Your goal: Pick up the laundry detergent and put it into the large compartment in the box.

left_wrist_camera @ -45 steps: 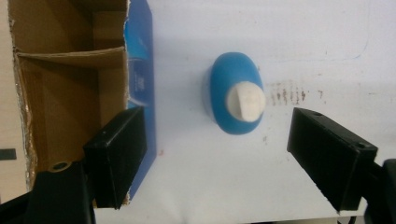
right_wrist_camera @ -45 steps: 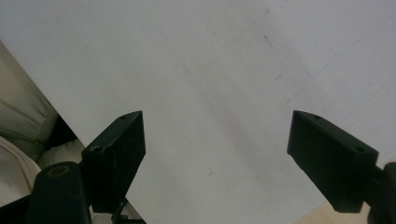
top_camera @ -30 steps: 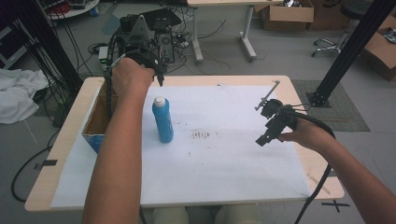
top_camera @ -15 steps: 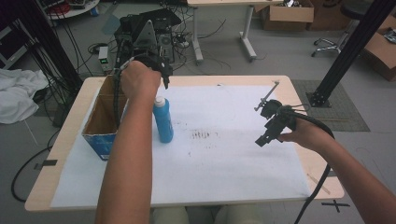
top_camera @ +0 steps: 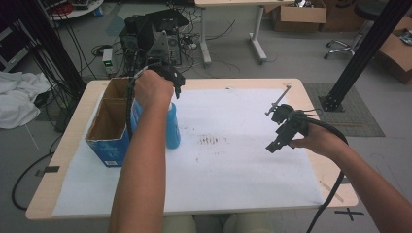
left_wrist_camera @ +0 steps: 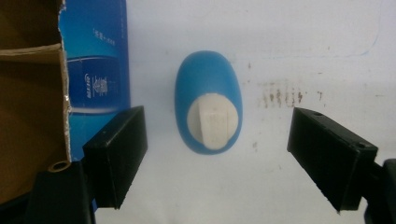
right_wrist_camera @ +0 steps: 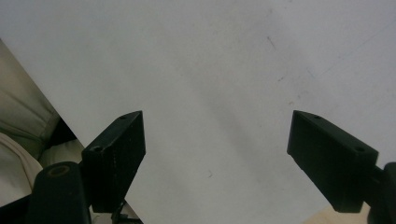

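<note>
A pale wooden surface [top_camera: 63, 160] is covered by a white paper sheet [top_camera: 243, 184] with faint brown smudges. On its left stands an open blue cardboard box [top_camera: 108, 141] with a plain brown inside; the person's left forearm hides part of it. Just beside it stands an upright blue plastic bottle [left_wrist_camera: 208, 108], rounded, with a white cap, its upper part hidden by the hand in the high view. The left hand-held gripper [left_wrist_camera: 215, 154] points straight down above the bottle, jaws spread wide on either side of the cap, not touching. The right hand-held gripper [top_camera: 278, 135] hovers tilted over bare paper, well apart, jaws wide and empty.
</note>
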